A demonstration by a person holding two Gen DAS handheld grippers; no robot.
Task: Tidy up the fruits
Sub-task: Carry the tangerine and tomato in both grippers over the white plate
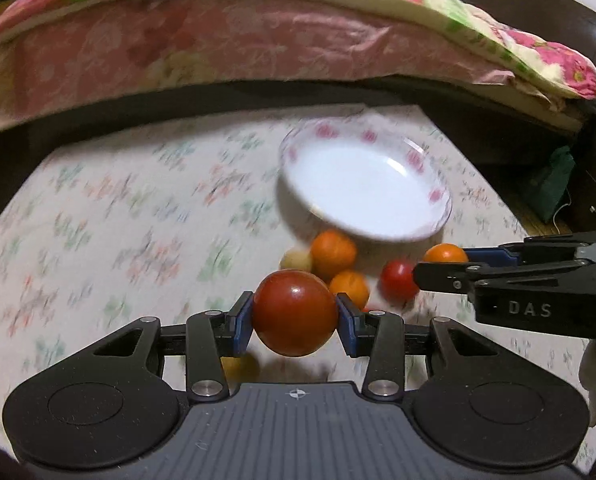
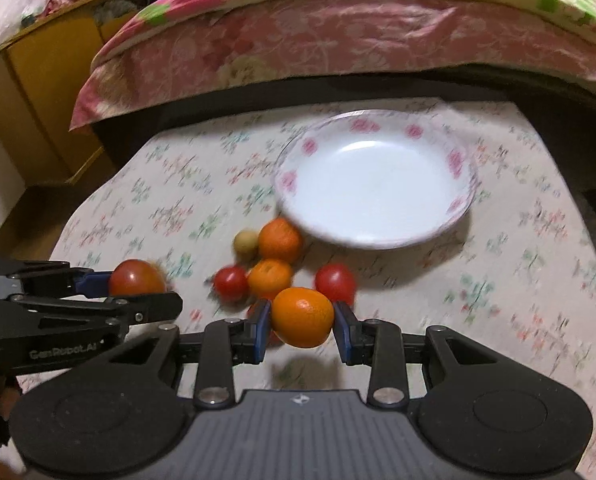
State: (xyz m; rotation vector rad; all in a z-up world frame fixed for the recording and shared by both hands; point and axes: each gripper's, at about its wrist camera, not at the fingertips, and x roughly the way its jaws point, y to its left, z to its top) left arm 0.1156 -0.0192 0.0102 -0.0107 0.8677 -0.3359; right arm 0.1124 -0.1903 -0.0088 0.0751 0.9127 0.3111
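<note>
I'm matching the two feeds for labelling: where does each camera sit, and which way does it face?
Left wrist: sits on the left gripper, looks forward along its fingers at the held red tomato, the loose fruits and the plate; the right gripper enters from the right.
Right wrist: sits on the right gripper, looks at its held orange and the plate; the left gripper enters from the left.
Both share the plate, the fruits, the floral cloth and the bed behind.

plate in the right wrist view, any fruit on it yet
No. The plate shows only its bare white middle, while the loose fruits lie on the tablecloth just in front of its near rim.
</note>
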